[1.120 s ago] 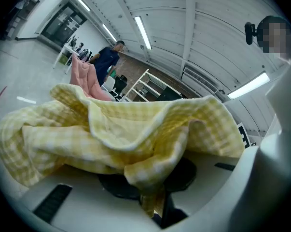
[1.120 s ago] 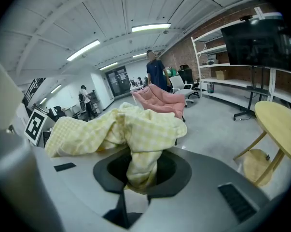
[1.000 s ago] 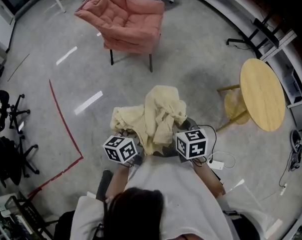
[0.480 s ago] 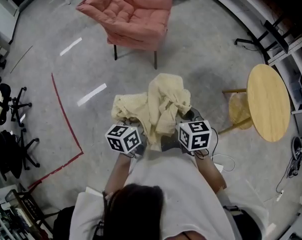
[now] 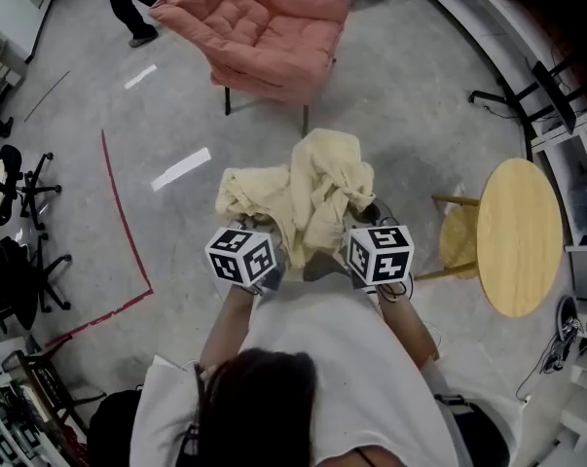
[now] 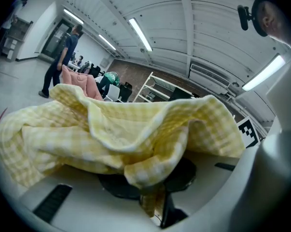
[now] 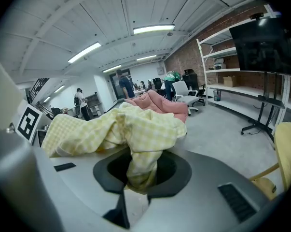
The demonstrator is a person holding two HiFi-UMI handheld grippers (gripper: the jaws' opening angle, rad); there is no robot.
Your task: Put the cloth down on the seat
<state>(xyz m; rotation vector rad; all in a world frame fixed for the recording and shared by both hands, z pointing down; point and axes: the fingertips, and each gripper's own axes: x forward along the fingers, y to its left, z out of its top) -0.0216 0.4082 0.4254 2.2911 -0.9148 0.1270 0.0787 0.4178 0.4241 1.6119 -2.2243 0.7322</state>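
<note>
Two grippers clamped on yellow checked cloth [image 5: 317, 188]: left gripper [image 6: 152, 192] pinched one fold, right gripper [image 7: 138, 178] another. Cloth bunched over both sets of jaws, heaped between and ahead of them, above floor, well short of pink armchair [image 5: 264, 27].

Bright ceiling strips [image 7: 153, 29] light evenly; gripper views bulge, their corners dark, perhaps slightly soft.
</note>
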